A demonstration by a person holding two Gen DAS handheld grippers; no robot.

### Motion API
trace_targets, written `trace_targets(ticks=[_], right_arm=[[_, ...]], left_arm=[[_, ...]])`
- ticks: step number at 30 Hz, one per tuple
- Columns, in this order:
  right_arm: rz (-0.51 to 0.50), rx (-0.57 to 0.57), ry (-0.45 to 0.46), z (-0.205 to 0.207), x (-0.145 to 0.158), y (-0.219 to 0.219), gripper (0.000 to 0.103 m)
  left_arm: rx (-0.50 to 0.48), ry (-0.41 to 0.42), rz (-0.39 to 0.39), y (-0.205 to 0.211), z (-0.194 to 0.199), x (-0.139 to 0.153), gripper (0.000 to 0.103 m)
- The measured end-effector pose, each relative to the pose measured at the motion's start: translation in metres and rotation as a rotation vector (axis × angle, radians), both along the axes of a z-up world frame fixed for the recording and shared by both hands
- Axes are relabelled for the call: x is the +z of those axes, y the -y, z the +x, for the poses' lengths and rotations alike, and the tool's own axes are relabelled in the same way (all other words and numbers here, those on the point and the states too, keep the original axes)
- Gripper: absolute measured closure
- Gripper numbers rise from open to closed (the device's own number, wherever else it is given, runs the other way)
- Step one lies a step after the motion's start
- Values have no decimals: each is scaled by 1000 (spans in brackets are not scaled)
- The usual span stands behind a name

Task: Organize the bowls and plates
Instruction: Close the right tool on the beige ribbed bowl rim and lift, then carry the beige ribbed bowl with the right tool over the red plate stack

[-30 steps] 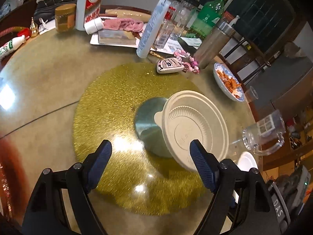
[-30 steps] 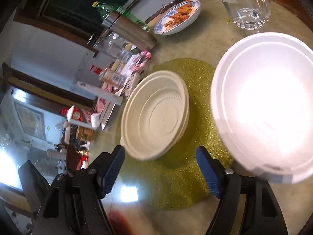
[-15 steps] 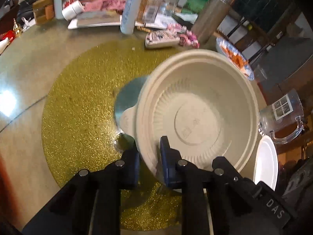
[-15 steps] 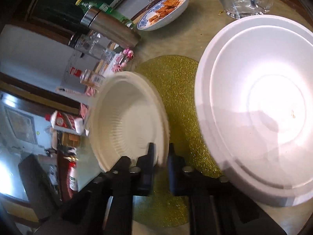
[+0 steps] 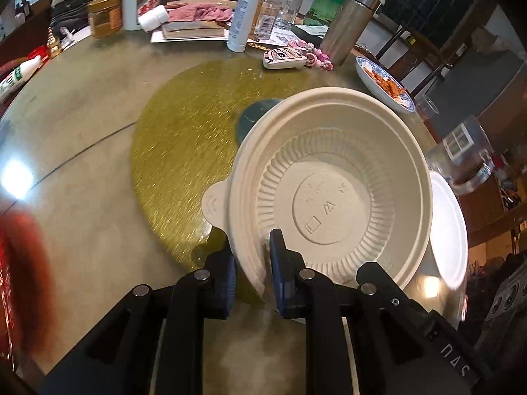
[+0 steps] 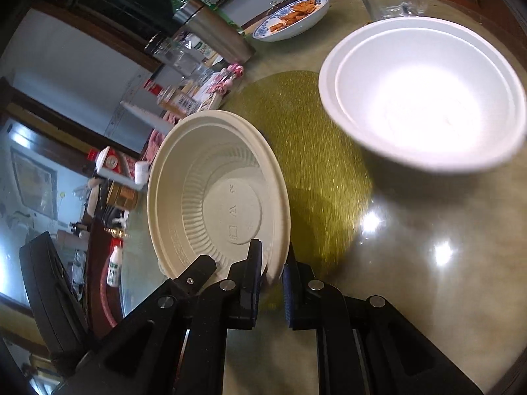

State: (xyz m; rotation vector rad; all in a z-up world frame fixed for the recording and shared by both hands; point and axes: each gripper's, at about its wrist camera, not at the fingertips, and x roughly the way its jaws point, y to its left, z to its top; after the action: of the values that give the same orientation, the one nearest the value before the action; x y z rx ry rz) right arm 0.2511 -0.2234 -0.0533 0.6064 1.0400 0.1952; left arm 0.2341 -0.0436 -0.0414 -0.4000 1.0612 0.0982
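Jaws on my left gripper (image 5: 252,265) are nearly closed, pinching the near rim of the beige bowl (image 5: 329,194); my right gripper (image 6: 271,268) pinches the same bowl's rim likewise. I see it tilted above the gold mat (image 5: 187,131) on the tabletop (image 5: 82,105), near the white bowl (image 6: 425,92). Embossed marks on the bowl's base are unreadable; "DAS" shows on 1 gripper

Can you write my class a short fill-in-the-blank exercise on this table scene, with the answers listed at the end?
1. Both tools, left tool and right tool, are clamped on the rim of the ______ bowl.
2. The round glittery mat on the table is ______ in colour.
3. The white bowl holds ______.
4. The blue-patterned dish holds ______ food.

Answers: beige; gold; nothing; orange
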Motion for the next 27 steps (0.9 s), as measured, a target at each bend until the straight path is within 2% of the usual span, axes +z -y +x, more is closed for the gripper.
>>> trace_targets(ticks=[12,27], right_arm=[[-46,51,82,-86,28,-28,91],[-77,114,134,-120,47,-58,90]], left_arm=[[-11,79,6,-23,-71,24,87],[17,143,3,-52,-114,38,86]])
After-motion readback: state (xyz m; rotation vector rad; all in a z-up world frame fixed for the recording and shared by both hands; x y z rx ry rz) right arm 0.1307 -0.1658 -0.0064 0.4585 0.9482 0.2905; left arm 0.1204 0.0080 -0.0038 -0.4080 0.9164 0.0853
